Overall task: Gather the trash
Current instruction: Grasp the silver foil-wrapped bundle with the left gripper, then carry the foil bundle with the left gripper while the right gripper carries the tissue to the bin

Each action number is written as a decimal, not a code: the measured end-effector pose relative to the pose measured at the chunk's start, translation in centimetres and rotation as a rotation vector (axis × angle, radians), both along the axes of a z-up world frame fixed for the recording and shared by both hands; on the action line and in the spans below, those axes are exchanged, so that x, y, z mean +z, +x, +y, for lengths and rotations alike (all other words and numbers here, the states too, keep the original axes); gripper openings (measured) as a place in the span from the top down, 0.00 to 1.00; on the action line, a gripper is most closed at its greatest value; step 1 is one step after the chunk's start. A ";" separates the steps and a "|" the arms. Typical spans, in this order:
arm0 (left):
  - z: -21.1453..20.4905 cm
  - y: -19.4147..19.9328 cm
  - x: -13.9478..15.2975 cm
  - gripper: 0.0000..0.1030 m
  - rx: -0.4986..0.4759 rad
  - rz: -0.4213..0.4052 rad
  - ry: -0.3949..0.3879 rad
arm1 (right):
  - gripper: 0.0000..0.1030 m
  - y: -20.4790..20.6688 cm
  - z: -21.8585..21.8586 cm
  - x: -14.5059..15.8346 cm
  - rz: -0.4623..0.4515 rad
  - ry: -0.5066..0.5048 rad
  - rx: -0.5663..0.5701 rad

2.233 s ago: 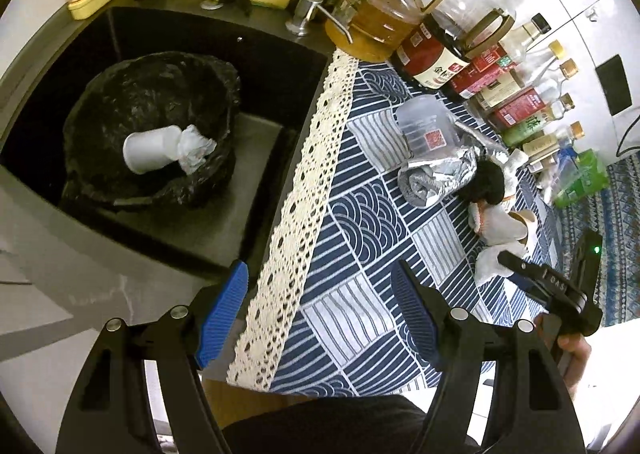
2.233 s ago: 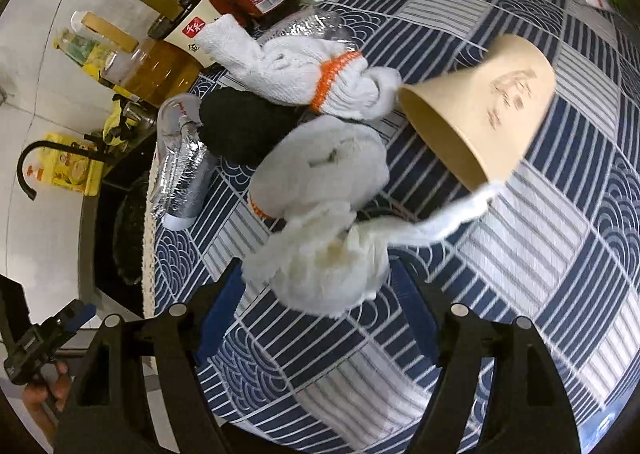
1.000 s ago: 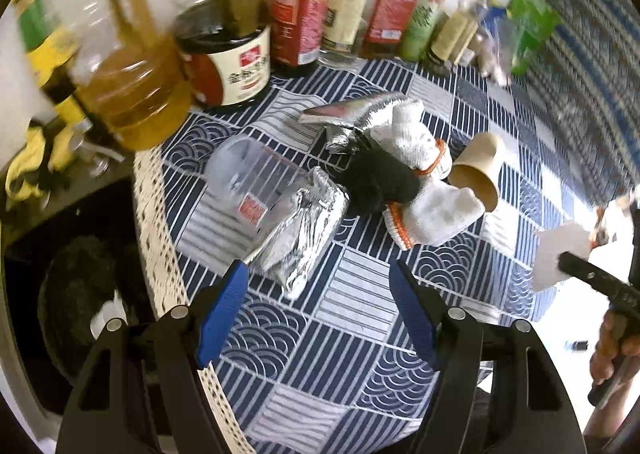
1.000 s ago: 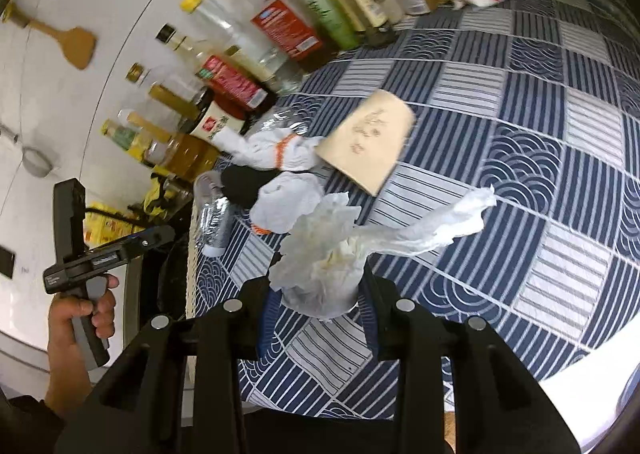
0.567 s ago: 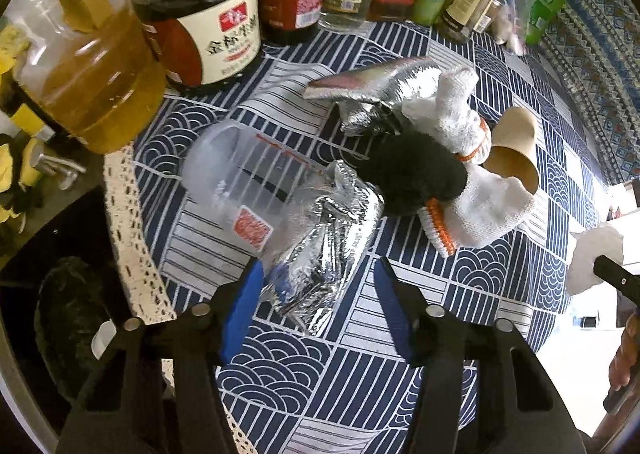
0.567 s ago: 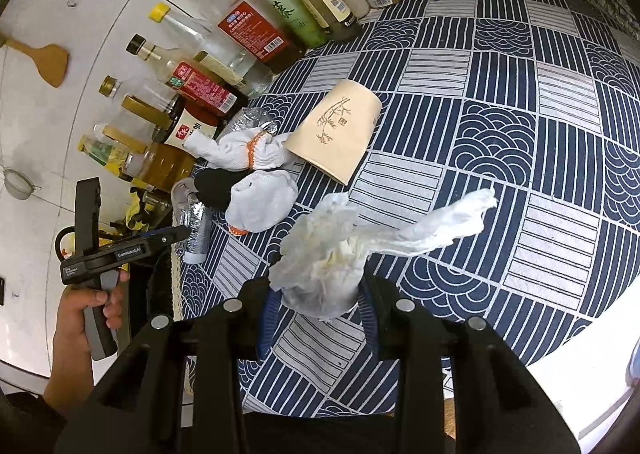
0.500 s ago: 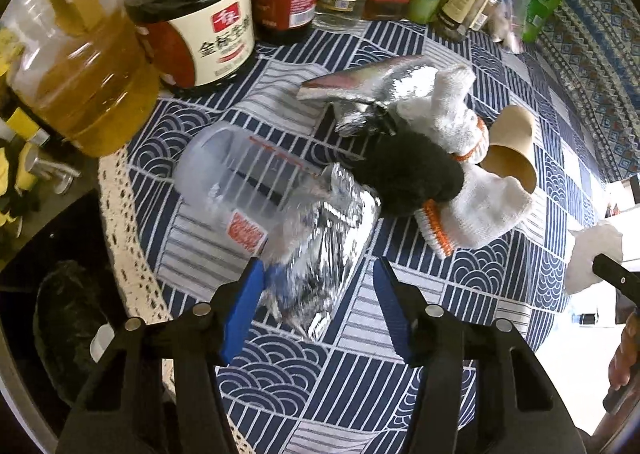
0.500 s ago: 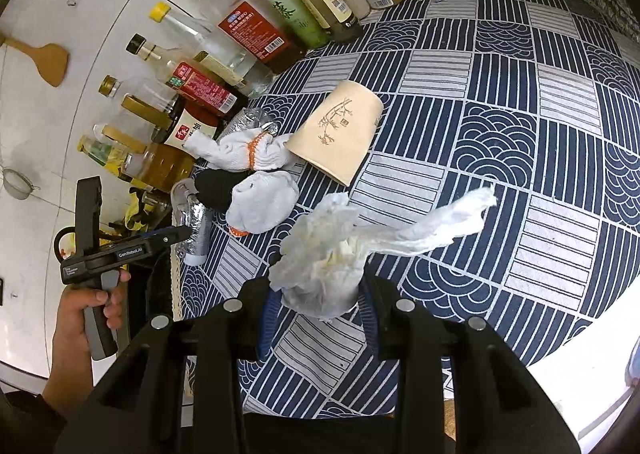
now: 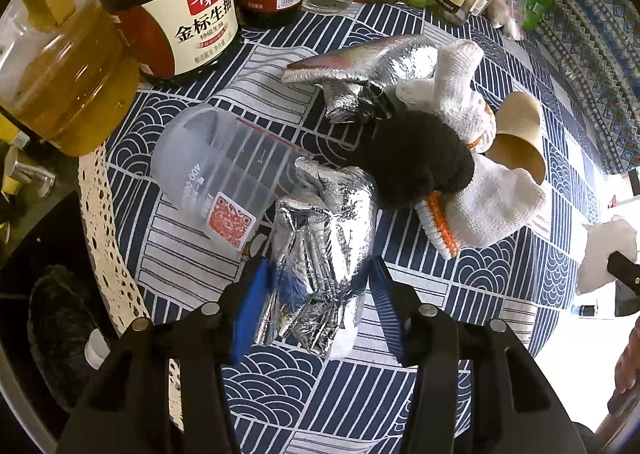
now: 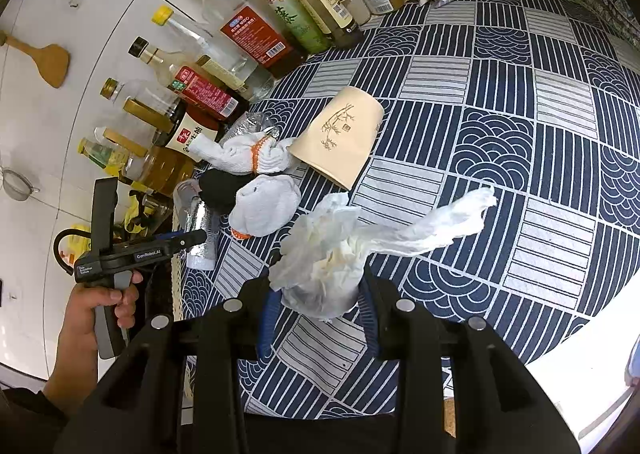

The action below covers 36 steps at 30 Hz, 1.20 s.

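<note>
Trash is being collected: low in the frame the left gripper [image 9: 316, 294] is clamping a crumpled foil wrapper [image 9: 320, 258] on the patterned tablecloth [image 9: 500, 306], the right gripper [image 10: 316, 302] is gripping a wadded tissue [image 10: 340, 254], and lifting both away probably comes next.

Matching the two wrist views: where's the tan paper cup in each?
Left wrist: paper cup at the right edge of the pile, mouth toward the camera, behind the white gloves.
Right wrist: cup upper centre, lying on its side, bamboo print up.
Shared landmark: the soy sauce bottle.
</note>
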<state>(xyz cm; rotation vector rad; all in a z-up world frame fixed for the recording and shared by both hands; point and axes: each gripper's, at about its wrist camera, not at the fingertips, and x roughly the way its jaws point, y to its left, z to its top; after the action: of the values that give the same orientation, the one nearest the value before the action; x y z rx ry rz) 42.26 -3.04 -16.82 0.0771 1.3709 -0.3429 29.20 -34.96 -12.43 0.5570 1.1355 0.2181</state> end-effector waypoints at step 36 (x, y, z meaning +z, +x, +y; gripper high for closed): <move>6.8 -14.2 7.1 0.55 0.332 -0.168 -0.160 | 0.65 3.0 13.2 1.5 -0.037 0.011 0.513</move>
<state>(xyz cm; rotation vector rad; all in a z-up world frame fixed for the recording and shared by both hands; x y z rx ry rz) 28.02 3.75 -9.70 -0.2475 1.1614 -0.1615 32.24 -21.72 -10.98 0.2596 1.2265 0.6743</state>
